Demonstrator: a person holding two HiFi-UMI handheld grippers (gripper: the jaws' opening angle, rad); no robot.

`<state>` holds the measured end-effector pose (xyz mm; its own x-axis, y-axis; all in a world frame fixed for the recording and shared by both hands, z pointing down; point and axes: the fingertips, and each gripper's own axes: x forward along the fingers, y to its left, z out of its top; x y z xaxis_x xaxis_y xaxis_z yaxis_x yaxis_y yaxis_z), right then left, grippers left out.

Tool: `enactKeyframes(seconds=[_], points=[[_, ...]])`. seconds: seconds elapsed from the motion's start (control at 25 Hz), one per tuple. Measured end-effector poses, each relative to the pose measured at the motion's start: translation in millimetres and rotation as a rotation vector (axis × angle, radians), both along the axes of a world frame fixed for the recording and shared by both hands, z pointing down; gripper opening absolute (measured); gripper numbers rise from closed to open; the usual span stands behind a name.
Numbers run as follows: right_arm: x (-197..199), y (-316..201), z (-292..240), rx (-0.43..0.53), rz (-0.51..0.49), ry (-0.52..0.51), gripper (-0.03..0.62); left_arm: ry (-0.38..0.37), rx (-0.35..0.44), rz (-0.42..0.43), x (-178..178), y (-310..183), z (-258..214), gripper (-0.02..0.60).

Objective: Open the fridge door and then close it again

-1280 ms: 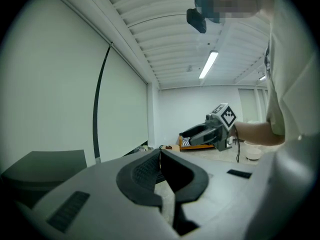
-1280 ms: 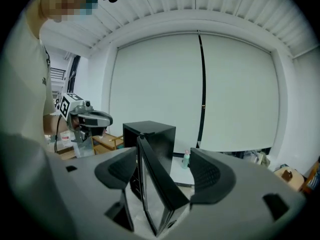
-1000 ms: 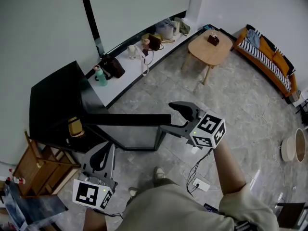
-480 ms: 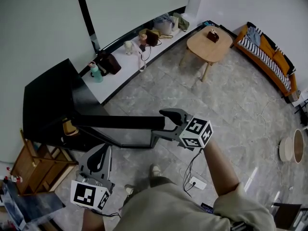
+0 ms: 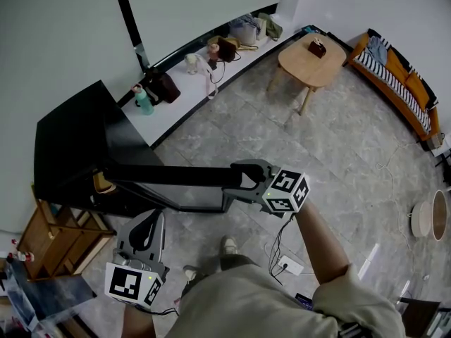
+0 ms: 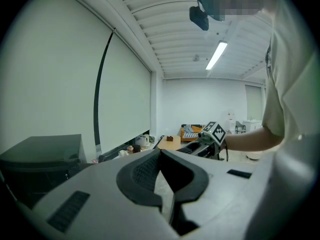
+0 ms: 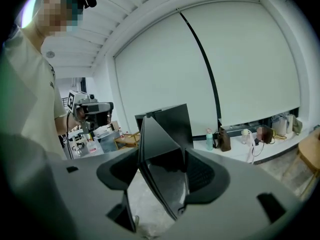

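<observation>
The black fridge (image 5: 70, 139) stands at the left of the head view with its door (image 5: 176, 177) swung out to the right, seen edge-on from above. My right gripper (image 5: 239, 183) is closed on the door's free end. In the right gripper view the dark door panel (image 7: 160, 149) sits between the jaws of the right gripper (image 7: 162, 171). My left gripper (image 5: 144, 227) hangs low in front of the fridge, shut and holding nothing. In the left gripper view the left gripper (image 6: 160, 154) has its fingertips meeting, and the fridge's top (image 6: 40, 154) shows at the left.
A wooden rack (image 5: 56, 248) stands left of the fridge. A white ledge (image 5: 190, 97) with bottles and bags runs along the wall. A round wooden table (image 5: 313, 58) and a sofa (image 5: 398, 83) are further off. A power strip (image 5: 287, 266) with cables lies by my foot (image 5: 229, 248).
My right gripper has shifted a little left toward the fridge and its jaws have narrowed onto the door's end. The left gripper has stayed where it was.
</observation>
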<state>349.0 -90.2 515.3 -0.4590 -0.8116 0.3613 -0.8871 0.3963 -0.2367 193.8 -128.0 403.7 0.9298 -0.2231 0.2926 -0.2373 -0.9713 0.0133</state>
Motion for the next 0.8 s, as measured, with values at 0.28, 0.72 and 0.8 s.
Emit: enactKeyframes(seconds=[0.28, 0.72, 0.8], points=[[-3.9, 2.5, -1.0, 0.008, -0.027, 0.039, 0.249, 0.003, -0.021, -0.011, -5.2, -1.6, 2.2, 0.008], [-16.2, 11.8, -0.2, -0.018, -0.009, 0.041, 0.247, 0.000, -0.028, 0.000, -15.6, -2.1, 6.3, 0.008], [-21.3, 15.0, -0.5, -0.023, -0.006, 0.043, 0.247, -0.002, -0.031, 0.004, -20.4, -0.7, 7.4, 0.008]])
